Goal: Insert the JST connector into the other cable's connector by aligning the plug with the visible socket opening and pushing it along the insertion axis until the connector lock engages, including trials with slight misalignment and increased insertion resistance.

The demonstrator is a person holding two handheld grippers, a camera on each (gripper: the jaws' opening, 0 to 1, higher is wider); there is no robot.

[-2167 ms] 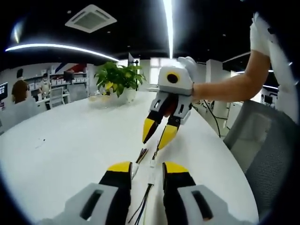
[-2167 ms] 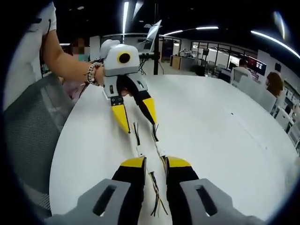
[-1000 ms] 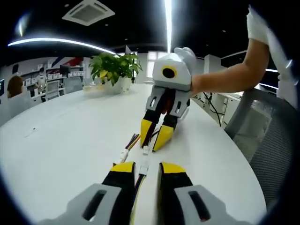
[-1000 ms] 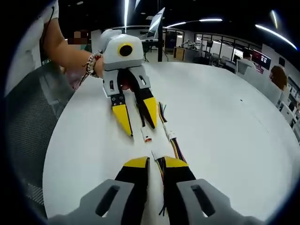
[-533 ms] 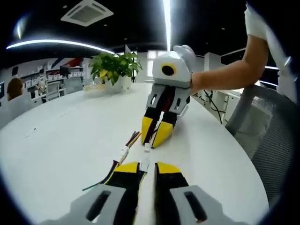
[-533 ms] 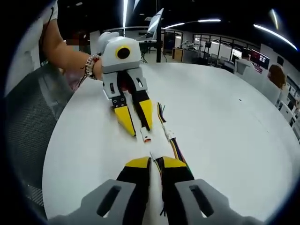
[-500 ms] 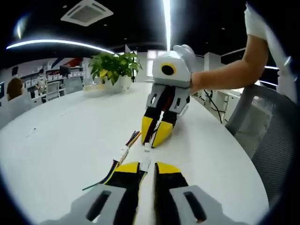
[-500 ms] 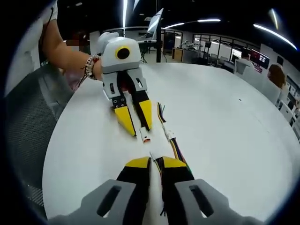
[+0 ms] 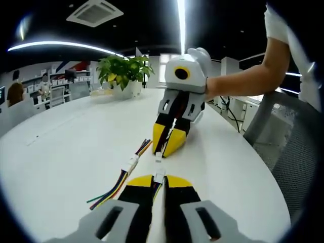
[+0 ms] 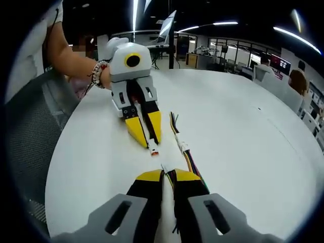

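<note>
In the left gripper view my left gripper (image 9: 159,181) is shut on a small white JST connector (image 9: 160,176). Facing it, my right gripper (image 9: 161,150) holds the other white connector (image 9: 158,156) at its yellow tips, a short gap away. In the right gripper view my right gripper (image 10: 167,175) is shut on its white connector (image 10: 165,167). The left gripper (image 10: 151,143) points at it with a white, red-tipped connector (image 10: 152,148). The two connectors are nearly in line and apart.
A spare cable with a white connector (image 9: 132,163) (image 10: 183,147) and coloured wires lies on the white table (image 9: 61,136) (image 10: 243,131) beside the held cables. A potted plant (image 9: 124,73) stands at the far end. A mesh chair (image 9: 291,152) borders the table edge.
Both grippers have drawn nearer to each other, so the gap between the two connectors is shorter. My left jaws have shut tighter on their connector.
</note>
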